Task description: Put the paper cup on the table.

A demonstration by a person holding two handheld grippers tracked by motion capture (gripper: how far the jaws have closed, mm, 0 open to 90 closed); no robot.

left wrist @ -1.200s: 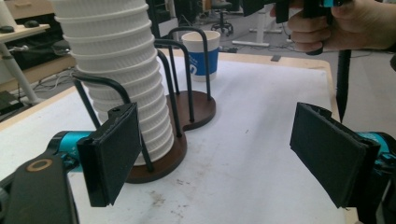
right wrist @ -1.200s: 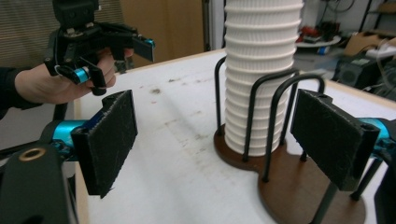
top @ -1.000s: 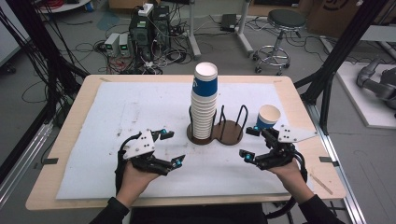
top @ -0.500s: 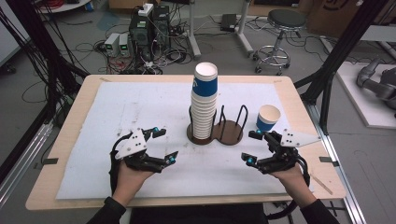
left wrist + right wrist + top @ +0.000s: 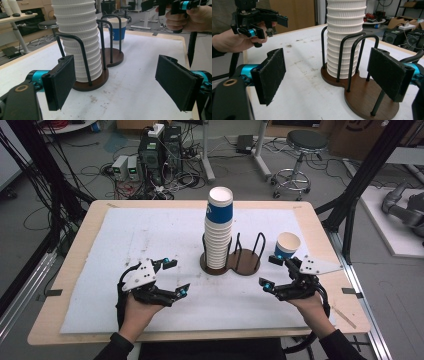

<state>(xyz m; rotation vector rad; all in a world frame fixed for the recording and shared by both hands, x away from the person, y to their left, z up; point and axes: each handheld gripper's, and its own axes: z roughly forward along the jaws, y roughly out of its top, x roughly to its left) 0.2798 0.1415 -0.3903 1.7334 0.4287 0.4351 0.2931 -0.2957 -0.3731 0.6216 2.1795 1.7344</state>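
Hands rest low at the near edge of the worktop, the left tool and the right tool each wide and holding nothing, both turned inward as if lined up for a reach. Between and beyond them the stack of cups fills one bay of the wire holder; the other bay is vacant. Farther right, just beyond the right tool, a single cup stands upright on the worktop, probably meant for that vacant bay or the stack.
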